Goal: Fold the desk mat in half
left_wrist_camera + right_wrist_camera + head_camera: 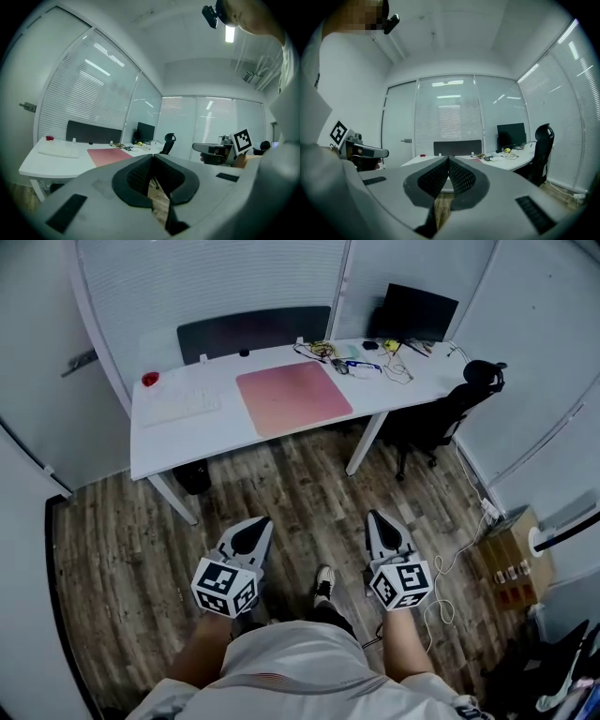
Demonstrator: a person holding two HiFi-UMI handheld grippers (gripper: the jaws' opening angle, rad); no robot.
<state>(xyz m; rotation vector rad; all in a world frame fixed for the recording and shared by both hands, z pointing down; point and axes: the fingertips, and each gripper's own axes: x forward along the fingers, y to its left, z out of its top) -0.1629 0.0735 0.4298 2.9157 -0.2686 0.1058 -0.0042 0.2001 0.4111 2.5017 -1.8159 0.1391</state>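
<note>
A pink desk mat [292, 396] lies flat and unfolded on the white desk [187, 442], right of its middle; it shows as a pink strip [108, 155] in the left gripper view. I stand well back from the desk on the wood floor. My left gripper [260, 524] and right gripper [378, 520] are held low in front of me, pointing toward the desk, far from the mat. Both are shut with nothing between the jaws, tips touching [152, 157] [448, 159].
A white keyboard [180, 406] and a small red object [150, 379] lie on the desk's left part. A dark screen panel [253, 331] stands behind, a monitor [419, 311] and tangled cables [361, 357] at the right. A black office chair [448, 409] stands right of the desk.
</note>
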